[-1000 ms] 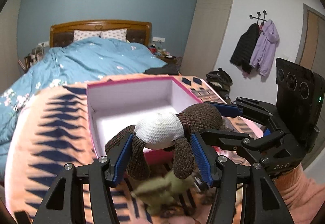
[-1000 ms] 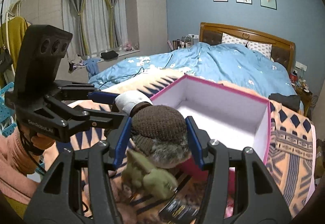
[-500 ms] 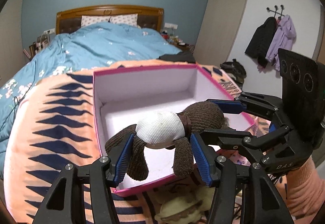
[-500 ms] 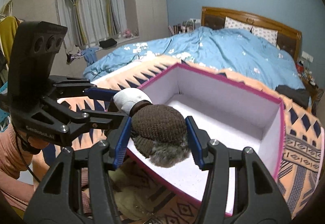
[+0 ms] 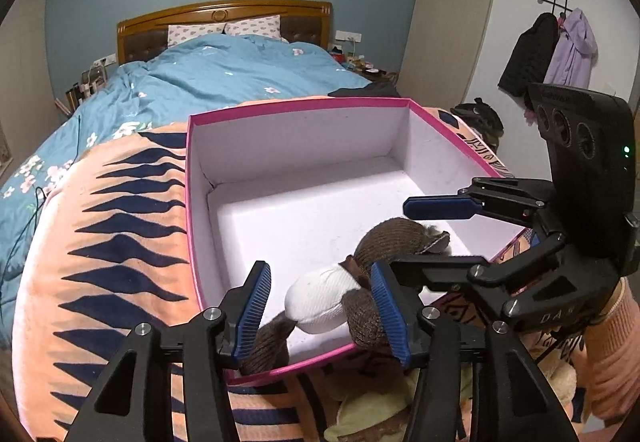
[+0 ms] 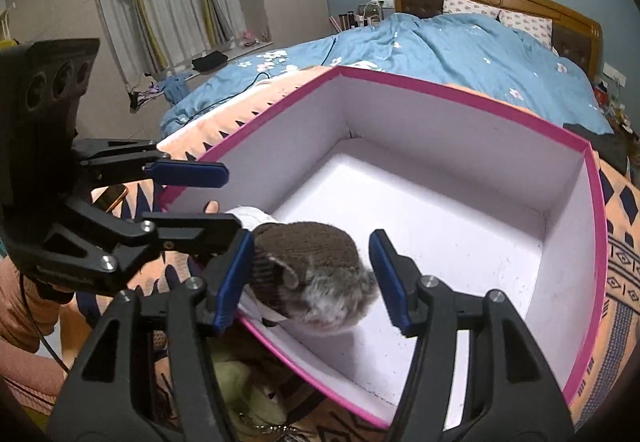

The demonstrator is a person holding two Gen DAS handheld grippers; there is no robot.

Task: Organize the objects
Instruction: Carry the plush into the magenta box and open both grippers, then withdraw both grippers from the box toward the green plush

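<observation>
A brown knitted plush toy (image 5: 316, 306) with a white body and grey furry face (image 6: 320, 294) lies in the near corner of a pink-rimmed white box (image 5: 192, 201), one leg against the front wall. My left gripper (image 5: 320, 308) straddles the white body. Its jaws are closing, with a gap between the left pad and the body. My right gripper (image 6: 312, 282) straddles the head. Its jaws are opening: the left pad touches the head and the right pad stands clear. In each view the other gripper shows from the side, the right gripper (image 5: 424, 236) and the left gripper (image 6: 208, 197).
The box (image 6: 440, 89) sits on an orange blanket with navy zigzags (image 5: 100, 242) at the foot of a bed with a blue duvet (image 5: 224, 77). A green plush (image 5: 360, 410) lies under my grippers in front of the box. Orange sleeves (image 5: 612, 362) hold the grippers.
Both grippers came forward and down over the box with the toy. The toy sank from hanging between the pads to the box floor. The right jaws widened.
</observation>
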